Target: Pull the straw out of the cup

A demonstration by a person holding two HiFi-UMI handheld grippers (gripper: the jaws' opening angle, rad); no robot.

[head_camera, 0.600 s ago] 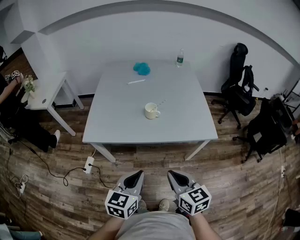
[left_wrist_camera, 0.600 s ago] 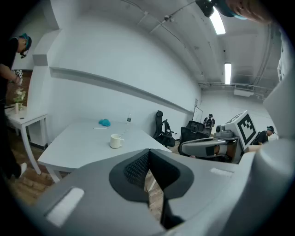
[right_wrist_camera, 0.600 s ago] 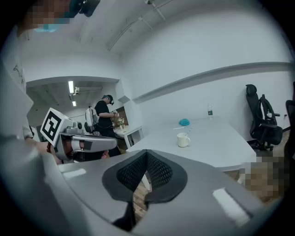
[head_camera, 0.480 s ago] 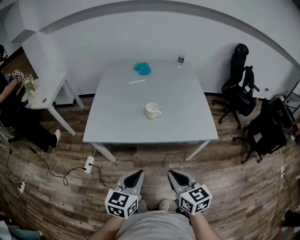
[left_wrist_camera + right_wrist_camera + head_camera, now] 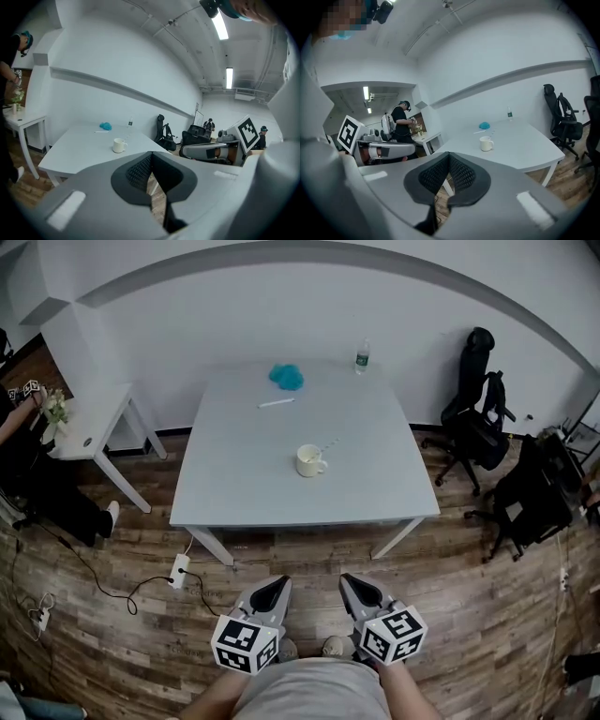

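free: table (image 5: 239,474) bare round cup (image 5: 307,461); obstacles: white stick (image 5: 276,403), cloth (image 5: 286,377), bottle (image 5: 362,357) (far side)

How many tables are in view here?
2: the large white rectangular table in the middle, holding the cream mug, and a small white side table at the left wall. More may lie outside view.

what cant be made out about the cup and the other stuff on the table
- Straw: too thin in every view to tell how deep it sits in the cup.
- Cup's contents: too small, head view.
- Teal thing: too small to identify.
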